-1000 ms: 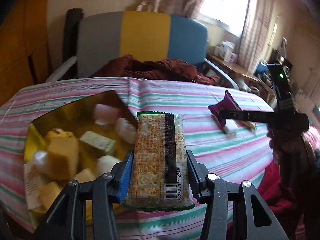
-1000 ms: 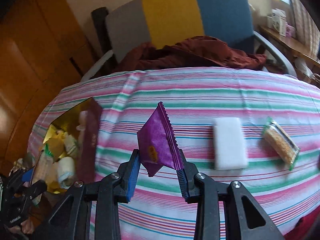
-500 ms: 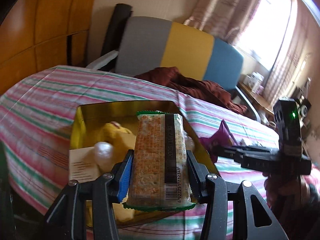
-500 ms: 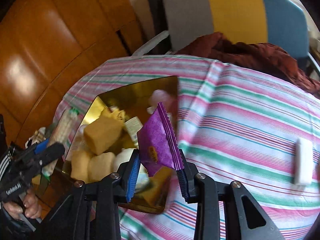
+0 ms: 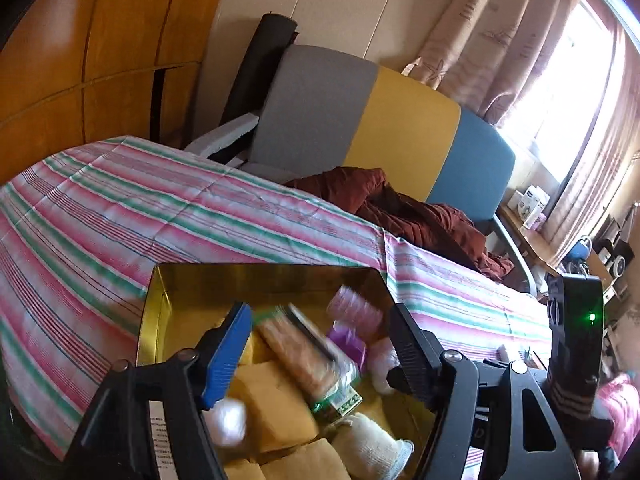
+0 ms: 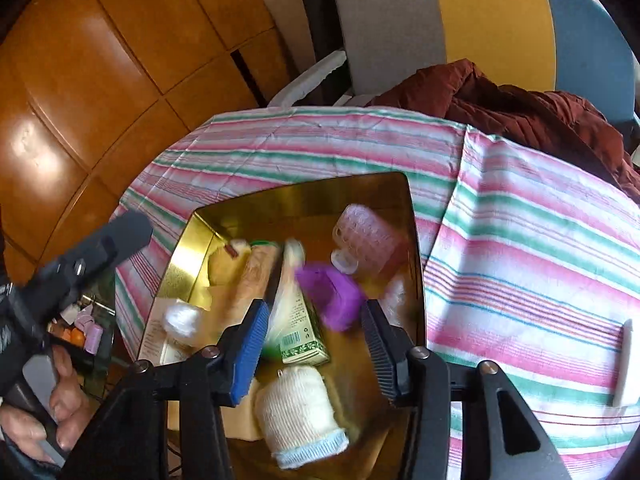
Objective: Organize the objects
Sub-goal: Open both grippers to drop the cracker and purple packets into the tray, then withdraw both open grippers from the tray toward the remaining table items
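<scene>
A gold tin (image 5: 160, 292) stands on the striped tablecloth, holding several snacks. My left gripper (image 5: 320, 320) hovers over it, jaws opening. The cracker packet (image 5: 304, 356) lies blurred below, free of the pads. My right gripper (image 6: 316, 308) is also above the tin (image 6: 304, 192), and its jaws are opening too. The purple packet (image 6: 332, 296) is blurred between and below the fingers, touching neither pad. In the right wrist view, the cracker packet (image 6: 252, 280) sits left of it. The purple packet (image 5: 348, 344) also shows in the left wrist view.
In the tin lie a pink hair roller (image 6: 368, 236), a green box (image 6: 300, 332), a white knit piece (image 6: 300, 412) and yellow sponge blocks (image 5: 272, 404). A white block (image 6: 626, 364) lies on the cloth at right. A chair with a brown garment (image 5: 400, 208) stands behind the table.
Both grippers have moved over the tin and opened. The cracker packet left the left gripper and the purple packet left the right one; both now drop into the tin.
</scene>
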A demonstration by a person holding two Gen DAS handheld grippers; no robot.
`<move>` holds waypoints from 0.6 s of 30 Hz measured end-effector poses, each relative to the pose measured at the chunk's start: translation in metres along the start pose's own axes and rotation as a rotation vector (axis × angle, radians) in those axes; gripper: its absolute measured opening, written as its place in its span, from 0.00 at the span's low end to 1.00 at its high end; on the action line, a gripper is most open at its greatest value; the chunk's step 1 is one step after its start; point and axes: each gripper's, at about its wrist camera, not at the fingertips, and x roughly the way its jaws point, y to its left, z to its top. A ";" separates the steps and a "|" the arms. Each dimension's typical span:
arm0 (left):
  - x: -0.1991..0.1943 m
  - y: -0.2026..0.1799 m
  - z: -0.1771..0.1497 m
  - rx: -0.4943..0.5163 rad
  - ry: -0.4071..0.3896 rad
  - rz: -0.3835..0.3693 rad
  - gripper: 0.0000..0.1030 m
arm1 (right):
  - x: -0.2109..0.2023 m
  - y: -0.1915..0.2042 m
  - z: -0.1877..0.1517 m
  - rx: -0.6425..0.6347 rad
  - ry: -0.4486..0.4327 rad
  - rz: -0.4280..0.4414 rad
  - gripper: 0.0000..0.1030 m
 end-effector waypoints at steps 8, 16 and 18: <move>-0.003 0.003 -0.041 0.013 0.055 0.070 0.68 | 0.006 -0.019 -0.031 0.043 0.046 -0.055 0.51; -0.017 -0.009 -0.063 0.085 0.031 0.138 0.70 | -0.010 -0.008 -0.047 0.001 -0.005 -0.136 0.64; -0.022 -0.012 -0.066 0.103 0.018 0.150 0.71 | -0.012 -0.005 -0.049 -0.006 -0.015 -0.141 0.66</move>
